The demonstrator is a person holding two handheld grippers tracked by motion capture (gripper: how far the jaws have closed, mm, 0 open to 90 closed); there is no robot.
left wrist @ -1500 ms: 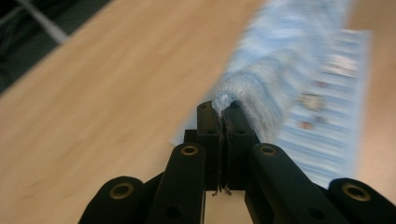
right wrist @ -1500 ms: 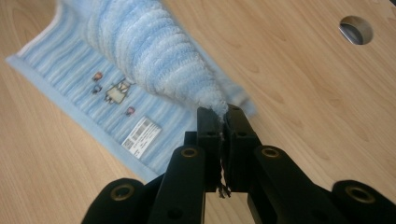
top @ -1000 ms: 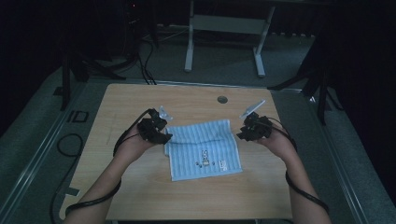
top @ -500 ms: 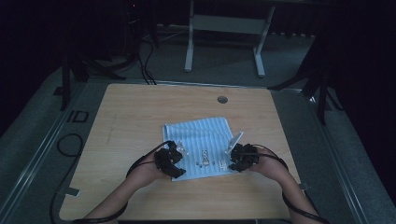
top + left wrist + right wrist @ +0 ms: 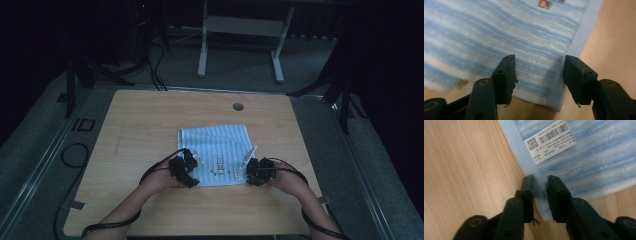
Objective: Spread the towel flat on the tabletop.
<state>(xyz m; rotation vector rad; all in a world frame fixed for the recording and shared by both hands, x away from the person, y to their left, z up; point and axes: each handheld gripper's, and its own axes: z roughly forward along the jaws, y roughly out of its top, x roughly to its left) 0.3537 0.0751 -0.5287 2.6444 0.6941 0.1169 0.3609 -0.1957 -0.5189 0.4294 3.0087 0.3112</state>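
Towel (image 5: 216, 150) looks soft, light and floppy, best taken at near corners: right gripper (image 5: 540, 182) jaws just closed, pinching its hemmed corner, left gripper (image 5: 539, 72) jaws straddle theirs unclenched on the worktop (image 5: 150, 115)

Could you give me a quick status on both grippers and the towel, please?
Left gripper open over towel corner. Right gripper just closed on its edge. Nothing in the way.

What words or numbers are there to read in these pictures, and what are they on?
"ID" in pale letters: on the dark floor mat left of the table.
White label on the blue striped towel: a barcode, a square code and small printed lines, all too blurred to read.
Small printed marks on the towel in the high view: too small to read.
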